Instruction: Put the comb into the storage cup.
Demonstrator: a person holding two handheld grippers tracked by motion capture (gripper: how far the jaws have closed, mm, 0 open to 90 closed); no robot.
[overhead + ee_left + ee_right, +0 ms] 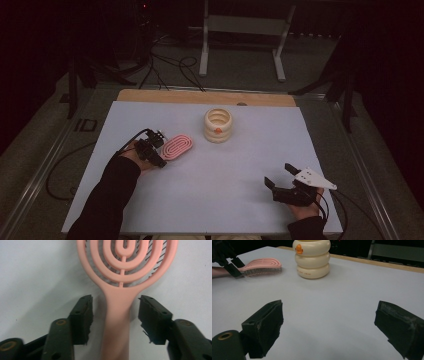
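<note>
Your right gripper (280, 176) is resting near the table's (240, 165) near right corner, jaws spread wide and empty. Your left gripper (115, 315) is straddling the pink brush's (117, 322) handle toward the left edge, its pads (82, 317) not quite touching. Keep centring on the handle and squeeze evenly. Beyond, the cream cup (218, 125) is waiting by the far edge.

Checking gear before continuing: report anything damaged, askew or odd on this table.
The left gripper has frayed, ragged pads flanking the pink hairbrush handle, with gaps either side. The brush lies flat, bristles down; the cream holder stands upright. Nothing spilled.
</note>
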